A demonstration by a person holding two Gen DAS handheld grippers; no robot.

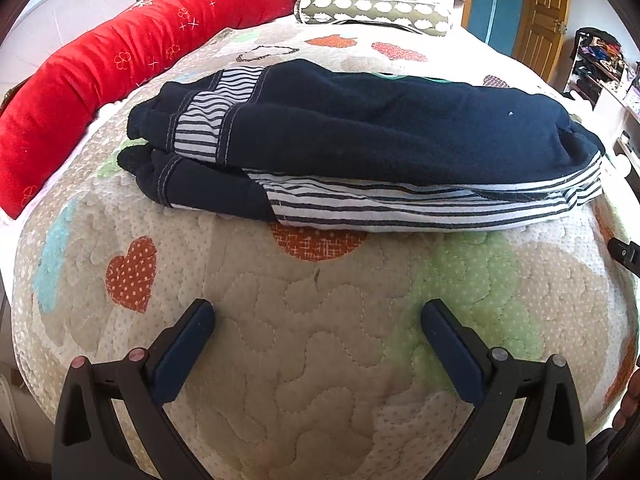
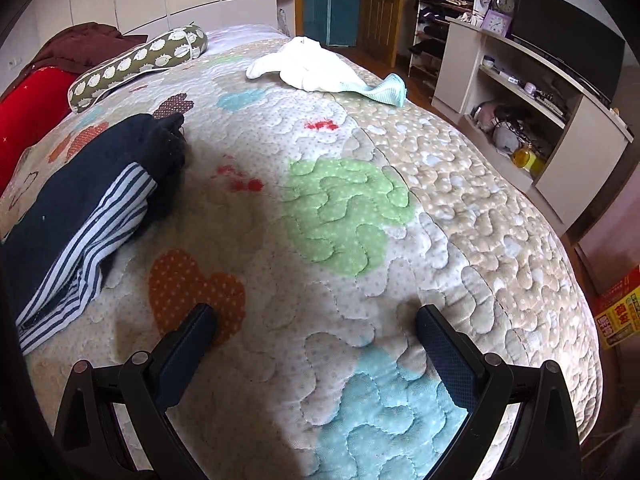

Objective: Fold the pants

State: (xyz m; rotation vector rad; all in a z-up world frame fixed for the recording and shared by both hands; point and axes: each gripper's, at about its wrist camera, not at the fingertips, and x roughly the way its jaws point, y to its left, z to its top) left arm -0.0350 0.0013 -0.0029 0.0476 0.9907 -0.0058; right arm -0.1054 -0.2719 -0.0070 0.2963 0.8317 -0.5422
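Quilted cream cotton, stitched in wavy lines and patched with orange, green and blue hearts, covers the bed point(image 1: 304, 320) that fills the space under and ahead of both my hand-held grippers. Along the bed's far left edge, well away from my left hand-held gripper point(image 1: 318, 314), lies the long red velvet bolster with small embroidered flowers point(image 1: 120, 52).

Straight ahead of that left hand-held gripper, near but not touching, sit the navy blue fleece pants with blue-and-white striped panels point(image 1: 360, 136), folded into a flat stack of layers on the quilt. From my right hand-held gripper point(image 2: 318, 320) the same pants point(image 2: 80, 200) lie off to the left and a little ahead, one striped band trailing toward me.

To the right of my right hand-held gripper, past the bed's edge, stands the pale open-shelf cabinet with a dark flat screen on top point(image 2: 520, 92). Far ahead of my left hand-held gripper, beyond the pants, rests the olive cylindrical cushion printed with white hedgehog shapes point(image 1: 372, 12). Far ahead of my right one, near the bed's far edge, lies a crumpled white and pale-blue cloth point(image 2: 320, 68).

Both hand-held grippers hang released above the quilt, fingers spread wide, nothing between them. The tip of my right one point(image 1: 624, 252) shows at the right edge of the left view.
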